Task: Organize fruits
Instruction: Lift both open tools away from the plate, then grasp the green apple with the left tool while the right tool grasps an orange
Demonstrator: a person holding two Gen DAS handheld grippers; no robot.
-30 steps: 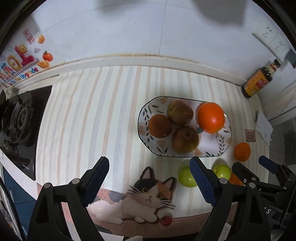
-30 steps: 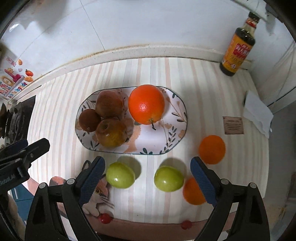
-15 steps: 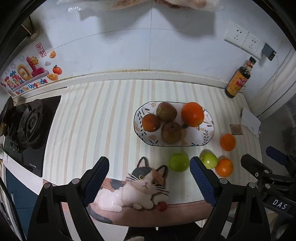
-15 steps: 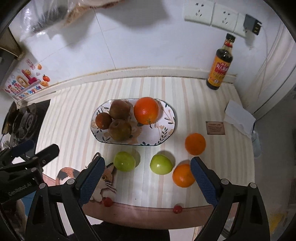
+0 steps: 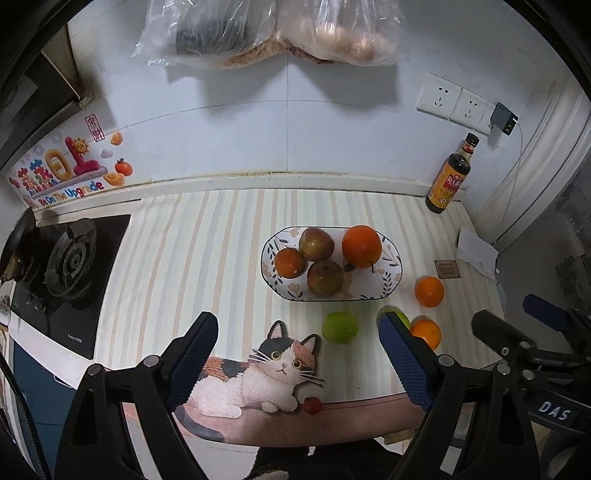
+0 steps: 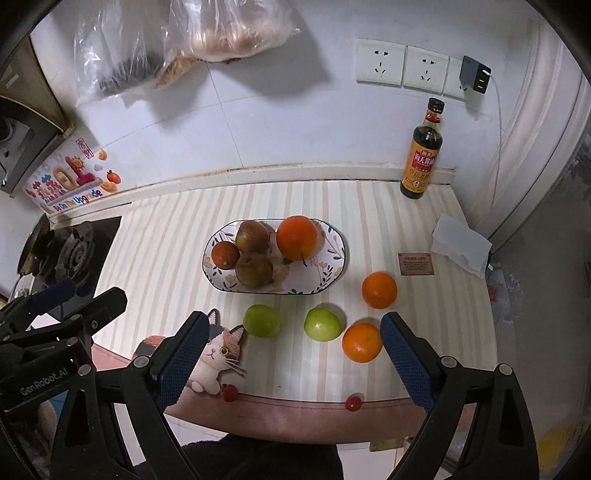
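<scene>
Left tool (image 5: 297, 347): fingers spread wide apart, nothing between them, held high above the near edge of the surface over the cat picture.
Right tool (image 6: 291, 345): fingers also wide apart and holding nothing, above the near edge, with the loose fruit showing between its fingers.
Surface (image 6: 177, 236): striped mat, a printed cat (image 5: 258, 373) at the near edge.
Loose fruit: two green apples (image 6: 261, 320) (image 6: 322, 324) side by side just in front of the plate; a near orange (image 6: 361, 342) just right of the second apple; a far orange (image 6: 379, 290) a little behind it, beside the plate's right end.
Plate (image 6: 332, 266): oval, leaf pattern, mid-surface; holds a big orange (image 6: 297, 237) on its right half and three darker reddish-brown fruits (image 6: 254, 270) bunched on its left half.
Bottle (image 6: 422, 158): dark sauce, upright at the back right against the wall.
Stove (image 5: 70, 258): gas burner at the far left.
Paper (image 6: 461, 245): folded white sheet at the right edge, a small brown card (image 6: 415, 264) near it.
Wall: bags (image 5: 266, 33) hanging above, sockets (image 6: 402, 68) at right.
</scene>
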